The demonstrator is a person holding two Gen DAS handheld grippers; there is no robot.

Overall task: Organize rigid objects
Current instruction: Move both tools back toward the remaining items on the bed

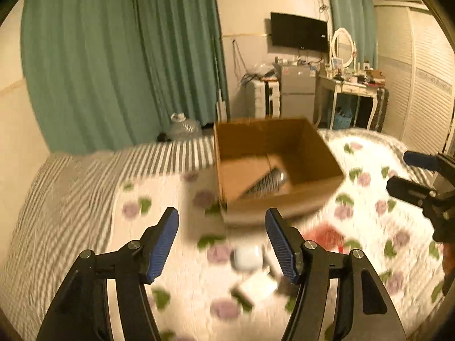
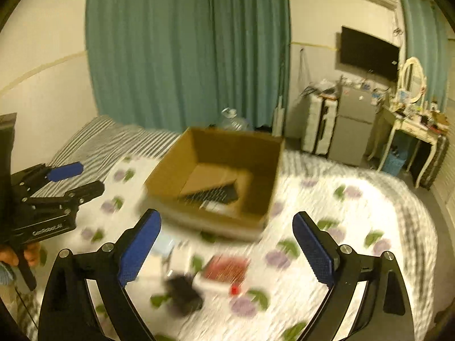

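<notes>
Both grippers poised over scattered items on the bed

Fingers spread and empty, left gripper [image 1: 221, 241] and right gripper [image 2: 227, 251] face the cardboard box [image 1: 307, 199], apparently the collection point, at frame centre.

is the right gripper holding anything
No, the right gripper is open with nothing between its fingers, hovering above the red box and black object lying on the bed.

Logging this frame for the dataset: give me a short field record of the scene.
surface: bed with floral blanket
container: open cardboard box, a dark ridged item inside
loose items: white case, red box, black object
left gripper: open, empty
right gripper: open, empty
image quality: motion-blurred
</notes>
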